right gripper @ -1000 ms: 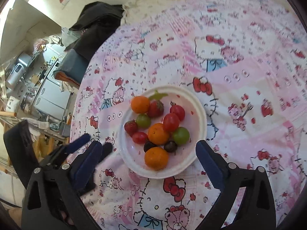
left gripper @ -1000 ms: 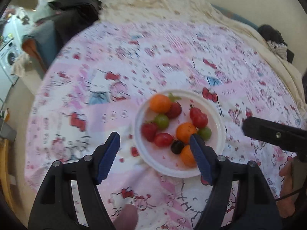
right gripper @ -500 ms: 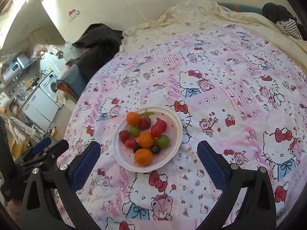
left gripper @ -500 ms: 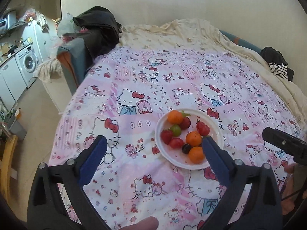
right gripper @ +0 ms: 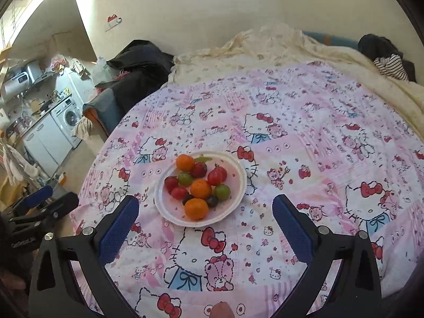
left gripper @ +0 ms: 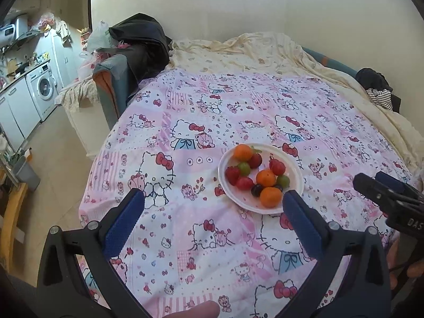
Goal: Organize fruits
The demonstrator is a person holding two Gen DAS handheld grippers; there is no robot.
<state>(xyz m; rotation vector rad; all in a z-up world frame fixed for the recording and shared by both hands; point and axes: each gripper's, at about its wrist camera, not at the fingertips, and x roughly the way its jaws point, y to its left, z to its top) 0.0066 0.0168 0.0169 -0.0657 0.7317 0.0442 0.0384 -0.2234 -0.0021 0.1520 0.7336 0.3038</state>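
We see a white plate with a smooth, slightly glossy surface that looks like plastic or foam; we cannot tell which. On it the oranges have a matt, finely dimpled skin, while the red tomatoes and green grapes are smooth and shiny. The plate rests on a bed sheet of soft matt cloth, printed in pink and white. Behind it lies a cream blanket, rumpled and dull. On each hand-held gripper, left and right, we find matt black plastic arms, small bright metal screws and blue pads with a rough, grainy texture.
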